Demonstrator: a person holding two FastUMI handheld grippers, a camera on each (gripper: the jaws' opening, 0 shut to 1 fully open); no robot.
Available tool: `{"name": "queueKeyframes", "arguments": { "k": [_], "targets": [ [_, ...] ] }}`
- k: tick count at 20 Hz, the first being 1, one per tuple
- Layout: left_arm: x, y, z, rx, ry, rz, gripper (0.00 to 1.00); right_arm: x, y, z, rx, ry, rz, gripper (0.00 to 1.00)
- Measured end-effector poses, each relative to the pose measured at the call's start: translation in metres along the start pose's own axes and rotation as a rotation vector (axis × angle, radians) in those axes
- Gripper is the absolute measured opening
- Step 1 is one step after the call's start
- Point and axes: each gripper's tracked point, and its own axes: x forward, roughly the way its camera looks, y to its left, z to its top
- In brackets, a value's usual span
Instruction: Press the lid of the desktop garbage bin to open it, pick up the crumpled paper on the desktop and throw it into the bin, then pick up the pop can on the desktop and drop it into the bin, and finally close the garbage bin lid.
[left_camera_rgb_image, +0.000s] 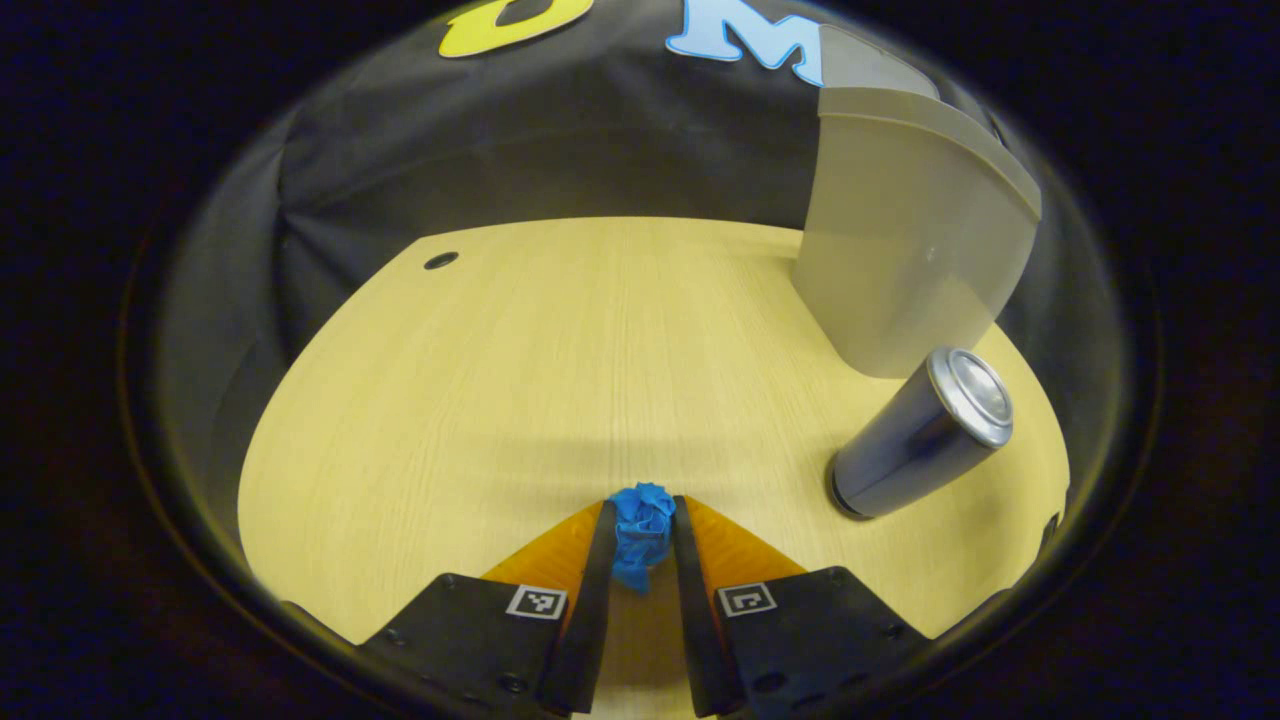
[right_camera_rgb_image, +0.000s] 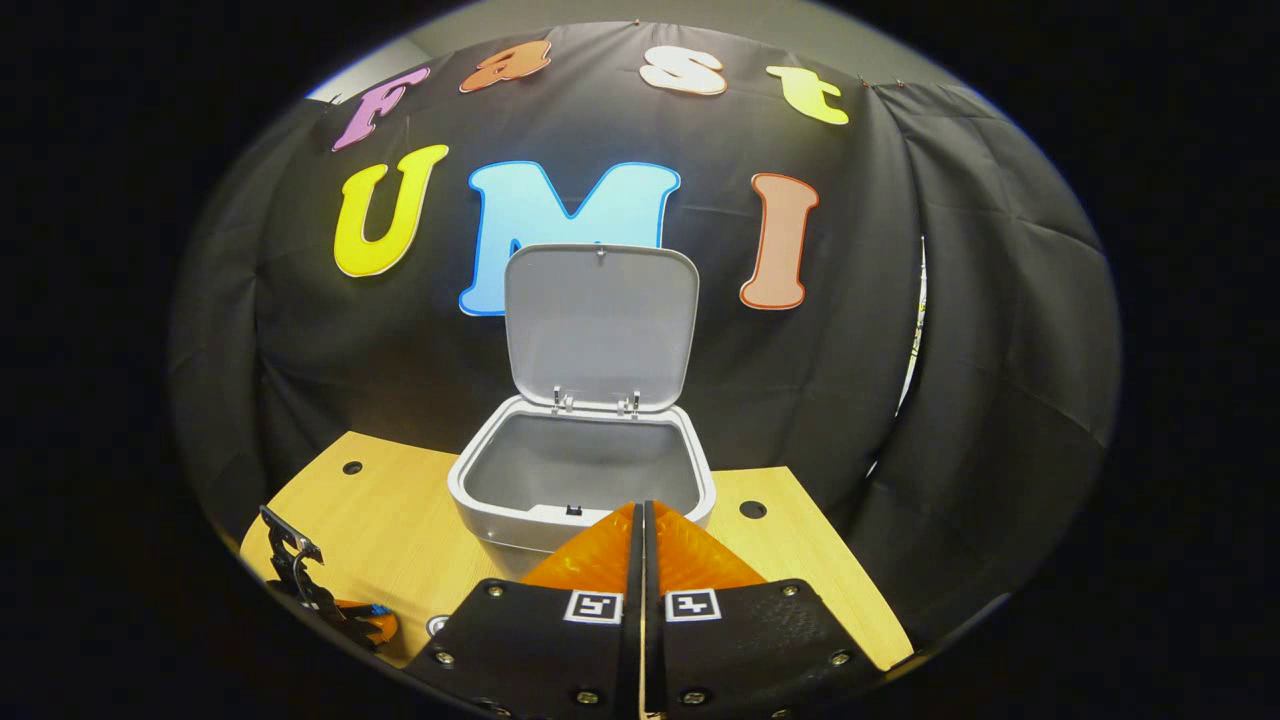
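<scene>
Left gripper view: the left gripper (left_camera_rgb_image: 641, 515) sits at the bottom centre of the frame, its jaws closed on the crumpled paper (left_camera_rgb_image: 641, 535), a blue wad pinched between both fingers just above the desk (left_camera_rgb_image: 520, 370). The can (left_camera_rgb_image: 920, 432) stands on the desk at the right of the frame, leaning in the fisheye picture, its silver top toward the upper right. Just beyond it, at the upper right, rises the grey side wall of the bin (left_camera_rgb_image: 905, 260), which stands at the far edge of the desk against the black cloth.

Right gripper view: the right gripper (right_camera_rgb_image: 643, 515) shows at the bottom centre, its jaws shut together with nothing between them. Directly past the fingertips stands the bin (right_camera_rgb_image: 580, 490) at frame centre, with its lid (right_camera_rgb_image: 598, 325) swung upright on the rear hinges and the grey interior exposed. The left gripper (right_camera_rgb_image: 330, 600) appears low at the lower left of the frame, over the desk (right_camera_rgb_image: 400, 510); a speck of blue shows at its tip.
</scene>
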Motion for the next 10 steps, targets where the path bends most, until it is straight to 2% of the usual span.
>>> {"name": "queueKeyframes", "arguments": {
  "k": [10],
  "targets": [
    [-0.022,-0.018,0.054,0.08,-0.113,-0.029,0.42,-0.004,0.003,-0.004,0.008,0.001,0.015,0.01]
  ]
}}
